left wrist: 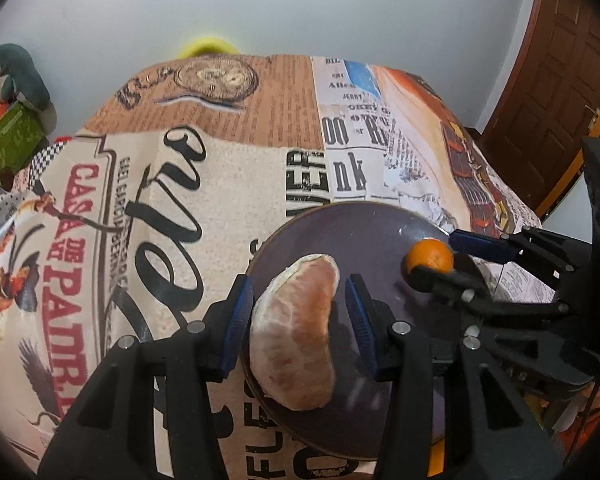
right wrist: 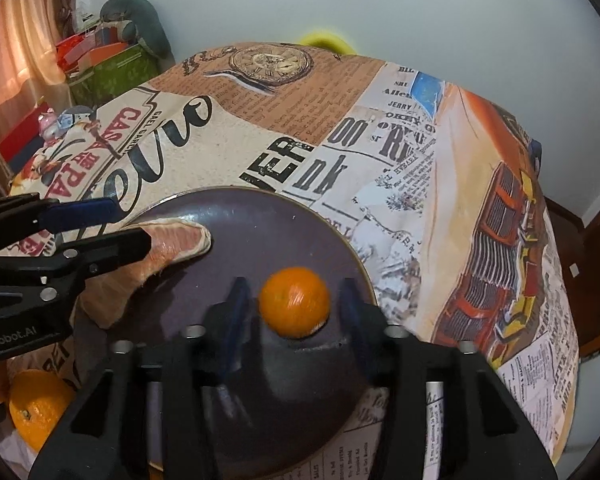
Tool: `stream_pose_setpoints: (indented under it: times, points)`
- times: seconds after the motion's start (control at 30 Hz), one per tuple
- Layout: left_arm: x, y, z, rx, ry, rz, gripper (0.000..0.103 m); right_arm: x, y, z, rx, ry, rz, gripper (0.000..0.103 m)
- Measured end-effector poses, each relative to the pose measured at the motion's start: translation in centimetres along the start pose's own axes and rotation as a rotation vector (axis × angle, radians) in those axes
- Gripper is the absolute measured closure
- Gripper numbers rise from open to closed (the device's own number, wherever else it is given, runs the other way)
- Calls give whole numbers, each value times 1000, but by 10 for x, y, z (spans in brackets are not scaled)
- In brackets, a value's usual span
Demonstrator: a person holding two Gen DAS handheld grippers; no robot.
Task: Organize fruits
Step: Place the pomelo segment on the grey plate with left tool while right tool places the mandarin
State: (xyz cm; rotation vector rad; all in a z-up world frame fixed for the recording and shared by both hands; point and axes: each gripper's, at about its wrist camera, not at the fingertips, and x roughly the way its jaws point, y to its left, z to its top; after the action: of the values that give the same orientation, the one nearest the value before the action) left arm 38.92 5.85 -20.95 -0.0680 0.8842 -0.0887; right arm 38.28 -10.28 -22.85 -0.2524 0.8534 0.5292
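Peeled pithy segment [left wrist: 296, 336], smooth round orange [right wrist: 294, 307], glossy plate [right wrist: 260, 216].

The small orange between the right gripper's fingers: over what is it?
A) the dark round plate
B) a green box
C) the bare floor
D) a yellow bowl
A: in the right wrist view the small orange sits between the right gripper fingers, with the dark round plate beneath and all around it.

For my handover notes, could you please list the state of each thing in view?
Peeled segment: between the left tool's pads, over the plate.
Small orange: between the right tool's open pads, untouched.
Plate: on the table.
Big orange: off the plate.
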Motion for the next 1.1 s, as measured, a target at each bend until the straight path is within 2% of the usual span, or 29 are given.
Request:
stream_pose_setpoints:
  times: [0.03, 0.27, 0.53, 0.83, 1.1]
  points:
    - [-1, 0, 1, 1, -3, -2, 55, -2, 1, 0, -2, -12, -3, 42]
    - [-20, 0, 1, -1, -39, 15, 55, -22, 0, 0, 14, -57, -2, 42]
    - [-59, 0, -7, -4, -86, 30, 55, -63, 8, -2, 25, -128, -8, 42]
    - [-114, -4, -25, 9, -139, 45, 54, -108, 27, -16, 15, -188, -21, 42]
    - [-149, -5, -46, 13, -167, 54, 49, -139, 39, -36, 18, -204, -16, 42]
